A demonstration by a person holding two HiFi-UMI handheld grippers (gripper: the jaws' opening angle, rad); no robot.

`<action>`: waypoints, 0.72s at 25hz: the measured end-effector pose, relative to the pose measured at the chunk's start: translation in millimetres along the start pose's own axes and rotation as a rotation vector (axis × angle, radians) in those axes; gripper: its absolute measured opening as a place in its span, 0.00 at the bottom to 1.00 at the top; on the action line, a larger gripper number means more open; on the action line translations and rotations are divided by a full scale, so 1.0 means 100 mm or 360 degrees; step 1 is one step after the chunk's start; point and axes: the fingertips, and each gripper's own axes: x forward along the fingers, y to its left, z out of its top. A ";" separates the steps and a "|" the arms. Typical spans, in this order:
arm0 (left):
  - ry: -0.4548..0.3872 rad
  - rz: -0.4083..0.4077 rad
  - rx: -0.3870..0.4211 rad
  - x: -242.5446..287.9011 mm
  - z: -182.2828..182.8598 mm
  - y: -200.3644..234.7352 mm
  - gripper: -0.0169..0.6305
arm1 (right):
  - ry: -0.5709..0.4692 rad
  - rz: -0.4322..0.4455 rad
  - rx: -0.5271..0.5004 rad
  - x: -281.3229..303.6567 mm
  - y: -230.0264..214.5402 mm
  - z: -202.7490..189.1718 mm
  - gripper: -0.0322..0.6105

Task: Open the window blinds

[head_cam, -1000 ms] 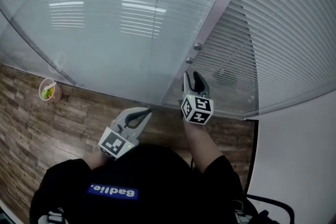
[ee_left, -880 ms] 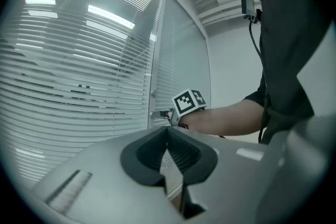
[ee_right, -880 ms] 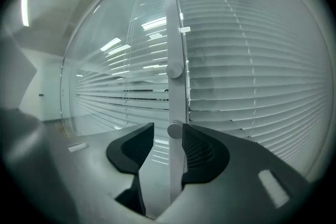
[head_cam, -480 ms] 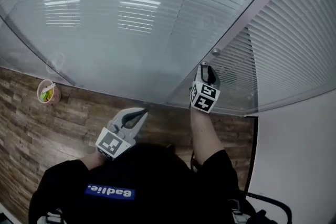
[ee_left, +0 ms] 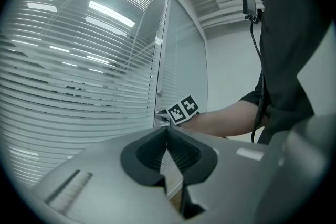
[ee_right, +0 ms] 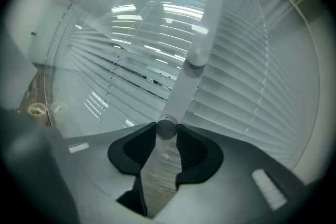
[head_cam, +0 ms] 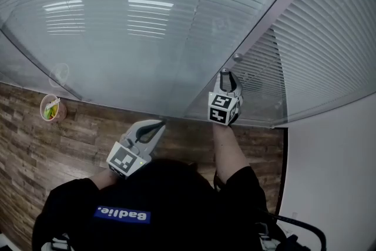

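The step in hand is judged to be the taking hold of the control for the blinds, whose slats hang behind glass on both sides of the post. Two round knobs are mounted on the post. The lower knob is bracketed by the right claw, whose jaws are closing on it. In the right gripper view both tips are seen against the knob's sides, so it is pinched, though perhaps not yet firmly. The upper knob stands free, farther up the post. The left claw is held well away from the post, low and to its left. Its tips are pressed together and nothing is carried between them.

For the next move, a firm grip is called for first. After that the lower knob would presumably need to be twisted about its own axis, so that the slats are tilted open. The twisting direction cannot be told from here, and slippage on the small smooth knob is to be guarded against.

Against the frame of a second ago, the right claw has been carried up to the post from below the knobs. It has also been rolled, since its marker cube now shows at a different angle. The left claw has shifted only slightly.
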 end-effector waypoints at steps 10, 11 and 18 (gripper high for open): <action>-0.0010 -0.0019 -0.0001 0.05 0.03 -0.03 0.02 | 0.0010 -0.0142 -0.0943 0.00 0.06 0.00 0.25; -0.0011 -0.0018 -0.0004 0.05 0.03 -0.02 0.02 | 0.0008 -0.0152 -0.1013 0.00 0.06 0.00 0.25; 0.0002 -0.0028 -0.0025 0.08 -0.03 -0.06 0.02 | -0.0005 -0.0185 -0.1376 0.00 0.09 -0.01 0.25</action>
